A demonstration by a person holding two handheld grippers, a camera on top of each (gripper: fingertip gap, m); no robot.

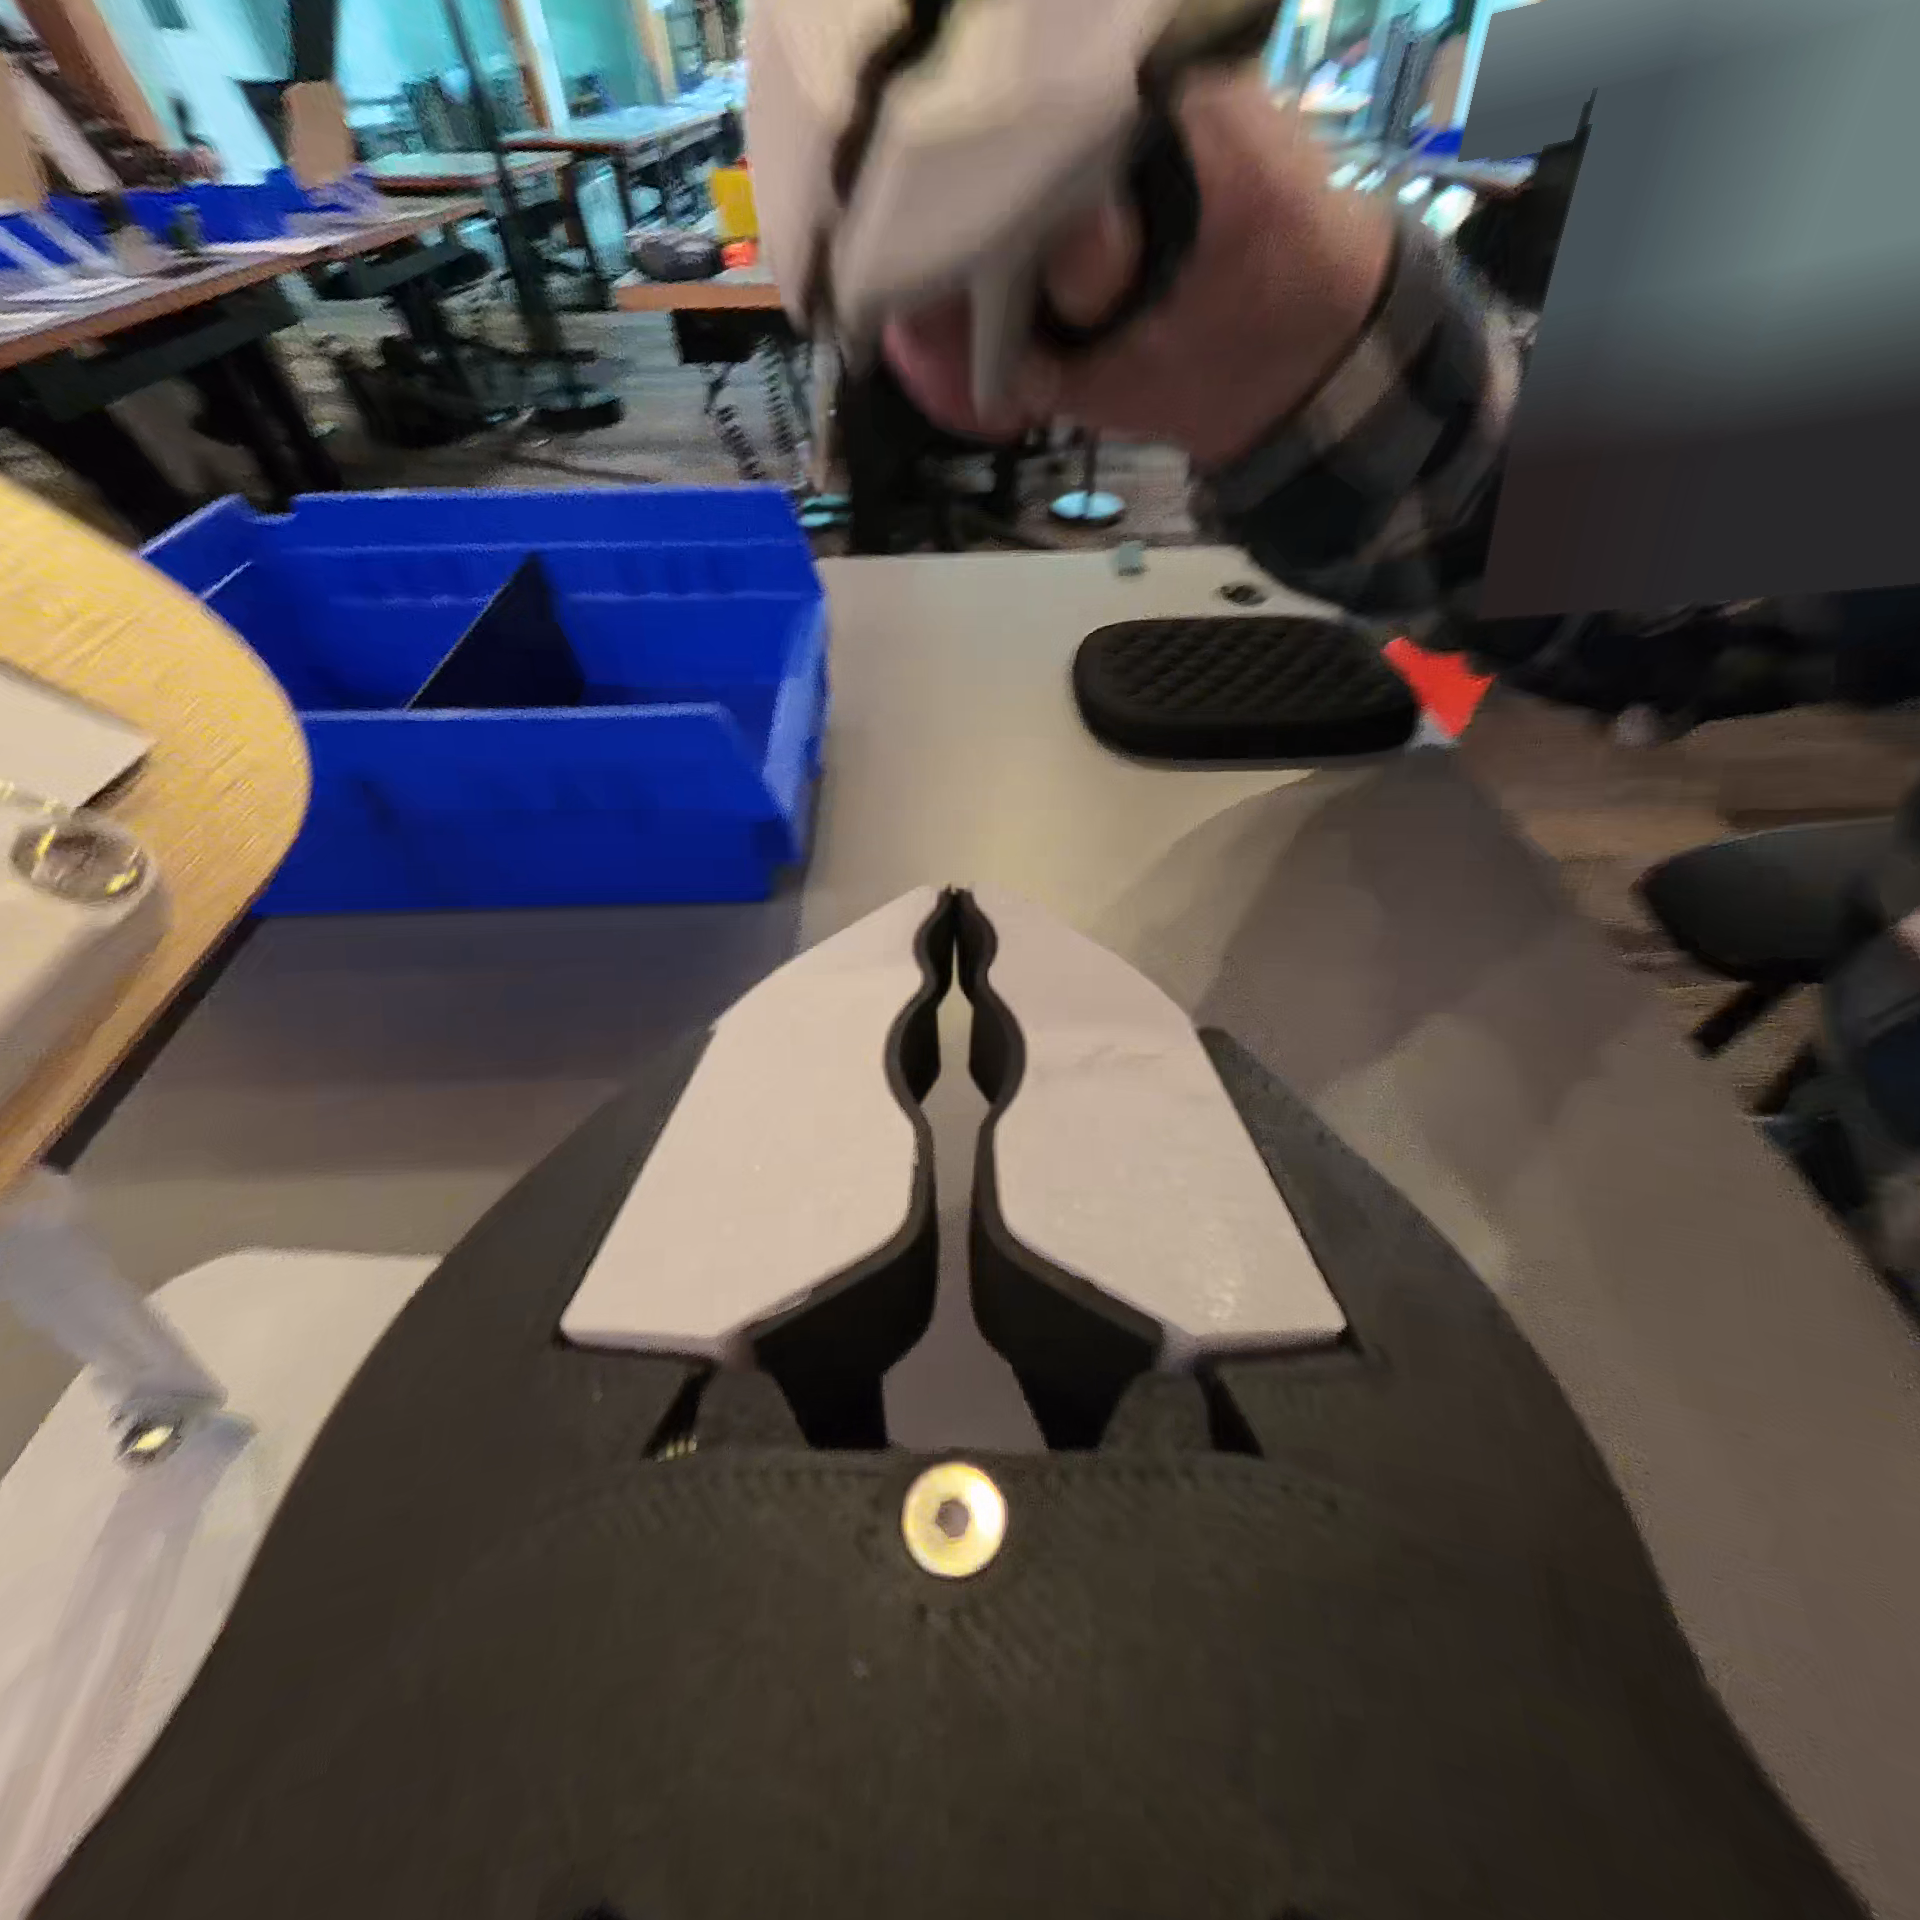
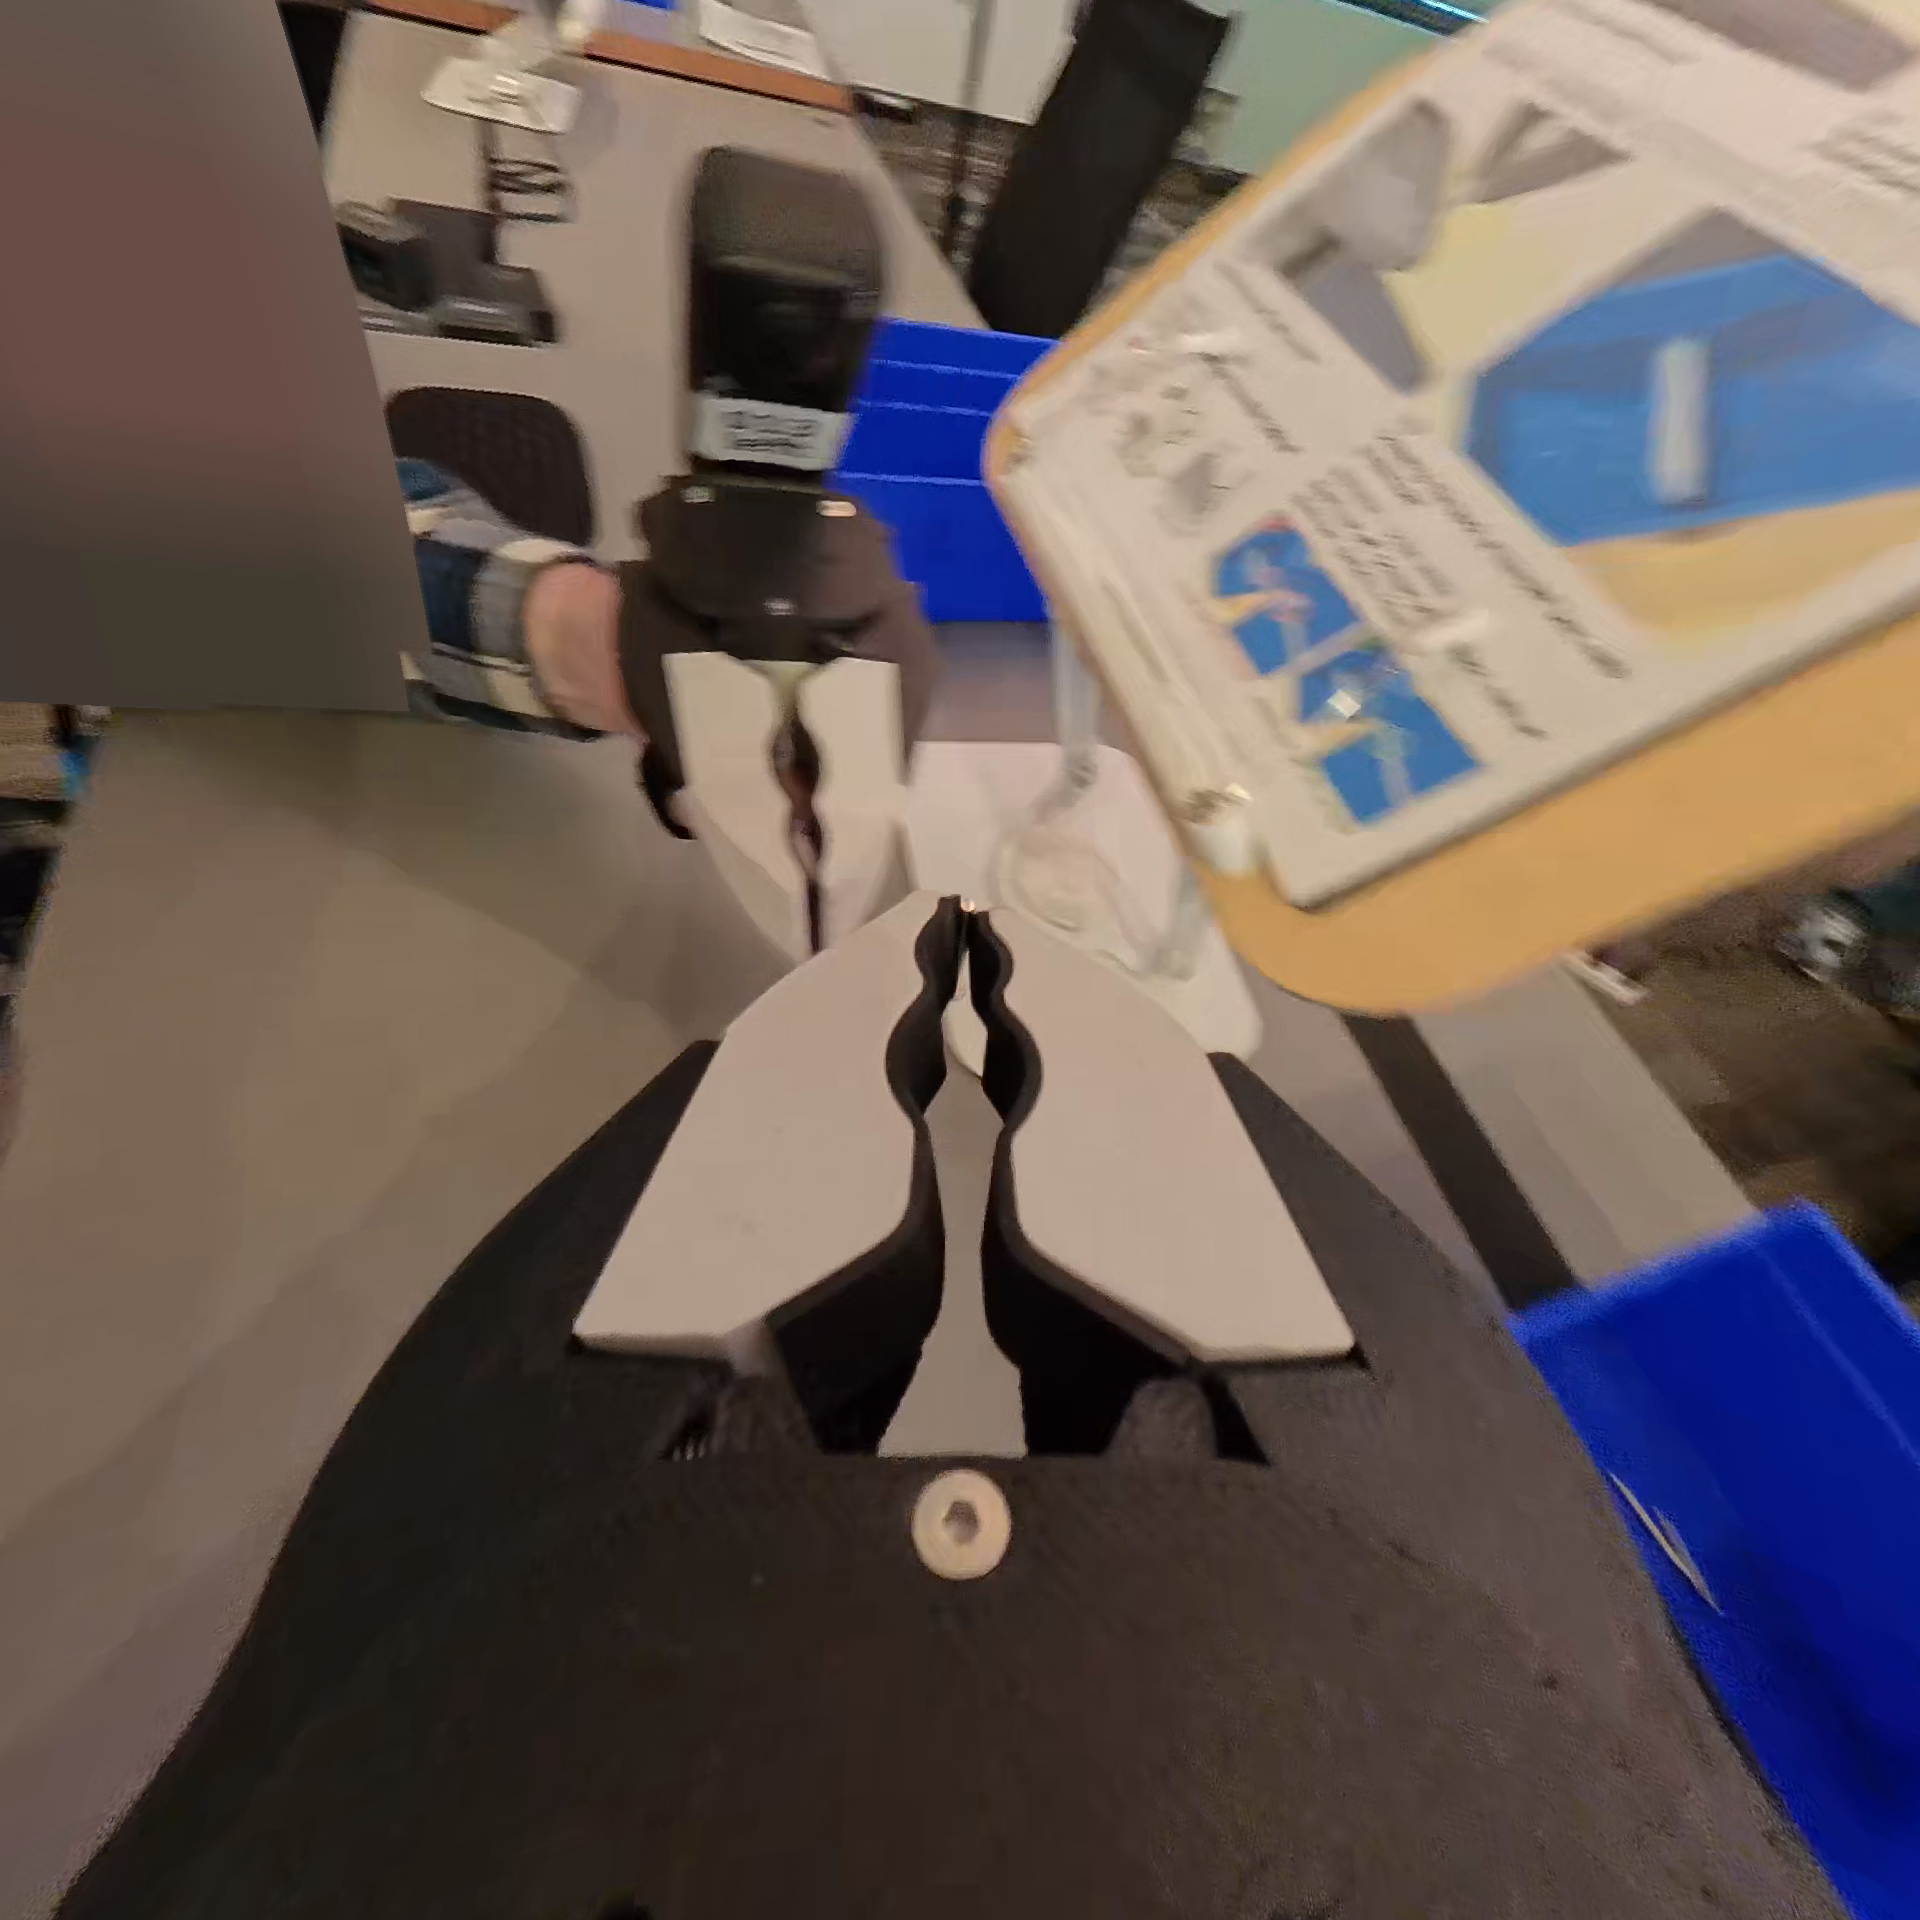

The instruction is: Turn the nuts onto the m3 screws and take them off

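Observation:
In the right wrist view my right gripper (image 2: pixel 961 910) is shut, with a tiny shiny metal piece, the nut (image 2: pixel 969 907), pinched at the very fingertips. It hangs above a white base plate (image 2: pixel 966 800) that carries a clear stand (image 2: pixel 1081 873). My left gripper (image 1: pixel 954 902) is shut, tip to tip, over the grey table (image 1: pixel 987 727), and I see nothing plain between its pads. It also shows in the right wrist view (image 2: pixel 810 925), just left of and beyond my right fingertips, pointing down. No screw is clear in the blur.
A blue divided bin (image 1: pixel 499 707) stands ahead on the left, with a black pad (image 1: pixel 1247 686) at the far right. A wooden board with a printed sheet (image 2: pixel 1507 468) overhangs the right. Another blue bin (image 2: pixel 1766 1455) is near right. A hand (image 1: pixel 1226 312) is blurred overhead. Across from one pair of fingers to the other is roughly 8 cm.

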